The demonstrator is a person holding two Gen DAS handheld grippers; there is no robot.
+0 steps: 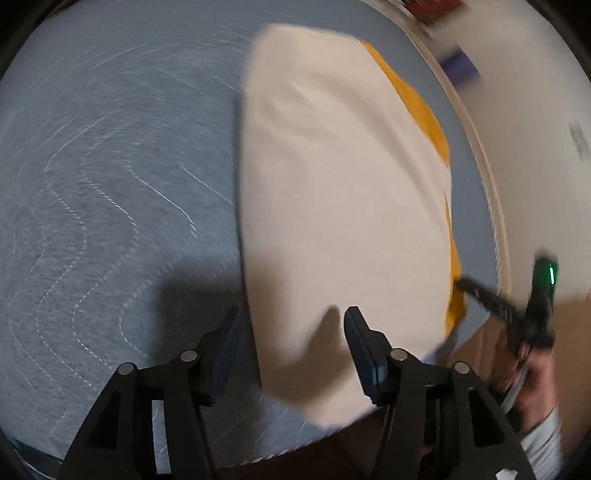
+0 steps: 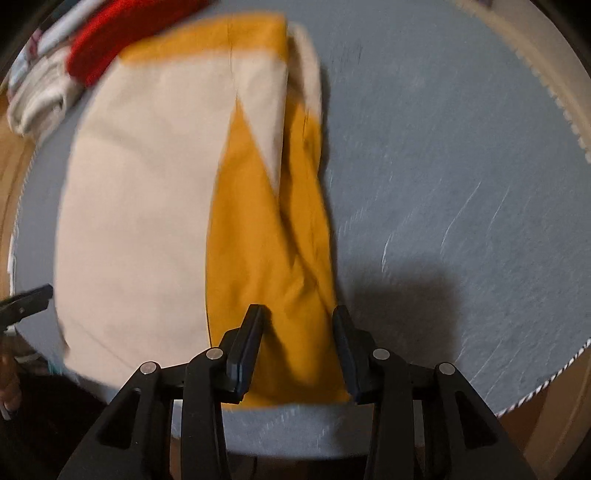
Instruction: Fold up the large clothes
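Cream-and-mustard garment point(image 2: 155, 206) folded long on grey quilted mat point(image 2: 461, 166) | left gripper point(image 1: 291, 325), right gripper point(image 2: 297, 321) spread, pinching nothing | next likely: regrip near end, fold crosswise.

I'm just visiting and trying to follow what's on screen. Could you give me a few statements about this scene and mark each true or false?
1. The garment is cream and mustard yellow. True.
2. It lies on a grey quilted cover. True.
3. The right gripper is clamped shut on the cloth. False: its jaws stand open over the yellow part.
4. The left gripper holds a red towel. False: it is open and holds nothing.
5. A red cloth lies beyond the garment. True.
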